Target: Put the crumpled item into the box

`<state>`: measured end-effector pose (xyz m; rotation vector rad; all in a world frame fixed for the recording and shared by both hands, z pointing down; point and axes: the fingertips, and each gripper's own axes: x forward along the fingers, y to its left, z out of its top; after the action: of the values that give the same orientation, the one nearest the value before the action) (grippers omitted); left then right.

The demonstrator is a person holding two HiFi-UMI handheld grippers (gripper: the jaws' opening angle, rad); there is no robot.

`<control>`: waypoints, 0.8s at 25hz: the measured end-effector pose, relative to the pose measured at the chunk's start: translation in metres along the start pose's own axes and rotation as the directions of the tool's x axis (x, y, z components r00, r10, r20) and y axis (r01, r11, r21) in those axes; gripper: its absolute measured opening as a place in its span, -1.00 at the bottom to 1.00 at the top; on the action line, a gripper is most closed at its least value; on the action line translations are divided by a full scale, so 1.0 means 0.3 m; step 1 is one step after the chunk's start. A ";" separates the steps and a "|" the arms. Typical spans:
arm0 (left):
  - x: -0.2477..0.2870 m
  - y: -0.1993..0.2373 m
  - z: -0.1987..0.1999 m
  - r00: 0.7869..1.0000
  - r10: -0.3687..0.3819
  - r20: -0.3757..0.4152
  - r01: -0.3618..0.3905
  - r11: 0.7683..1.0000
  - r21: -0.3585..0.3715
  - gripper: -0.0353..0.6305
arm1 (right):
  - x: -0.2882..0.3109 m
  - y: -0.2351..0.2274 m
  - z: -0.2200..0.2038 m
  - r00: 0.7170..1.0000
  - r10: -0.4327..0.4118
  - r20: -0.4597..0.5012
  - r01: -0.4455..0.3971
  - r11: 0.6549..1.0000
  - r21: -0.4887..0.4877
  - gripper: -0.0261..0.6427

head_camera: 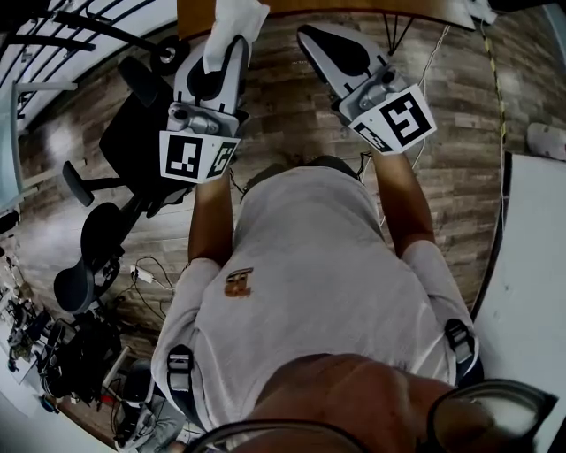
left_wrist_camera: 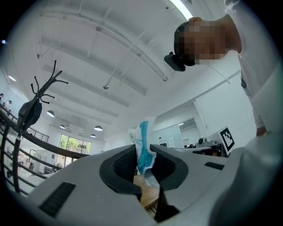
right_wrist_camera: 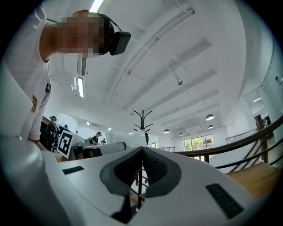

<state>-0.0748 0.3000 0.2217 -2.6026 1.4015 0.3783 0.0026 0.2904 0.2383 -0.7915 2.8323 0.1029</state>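
Head view: the person holds both grippers out over a wood floor (head_camera: pixel 460 133). The left gripper (head_camera: pixel 228 51) carries the white crumpled item (head_camera: pixel 237 18) at its tip, near a wooden edge (head_camera: pixel 354 7), perhaps a table.

Left gripper view: its jaws clamp the item, white and teal, which sticks up above them.

Right gripper view: the right gripper (right_wrist_camera: pixel 142 154) has its jaws pressed together with nothing between them.

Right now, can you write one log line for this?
left gripper: jaws shut on crumpled wrapper | right gripper: jaws shut, empty
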 end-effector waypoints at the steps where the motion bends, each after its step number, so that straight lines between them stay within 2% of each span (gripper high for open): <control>1: 0.018 -0.007 -0.005 1.000 0.003 -0.001 -0.003 1.000 0.003 -0.67 | -0.006 -0.018 0.001 1.000 0.005 -0.002 -0.005 1.000 -0.004 -0.83; 11: 0.175 -0.055 -0.083 0.999 0.030 -0.020 -0.030 0.999 0.029 -0.67 | -0.061 -0.194 -0.022 0.999 0.040 -0.020 -0.041 0.999 -0.029 -0.83; 20: 0.263 -0.037 -0.124 0.998 0.048 -0.039 -0.047 0.998 0.034 -0.67 | -0.062 -0.303 -0.034 0.998 0.042 -0.035 -0.044 0.998 -0.037 -0.83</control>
<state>-0.0184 0.2336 0.2342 -2.5685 1.4715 0.3088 0.0635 0.2209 0.2510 -0.7474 2.8887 0.1508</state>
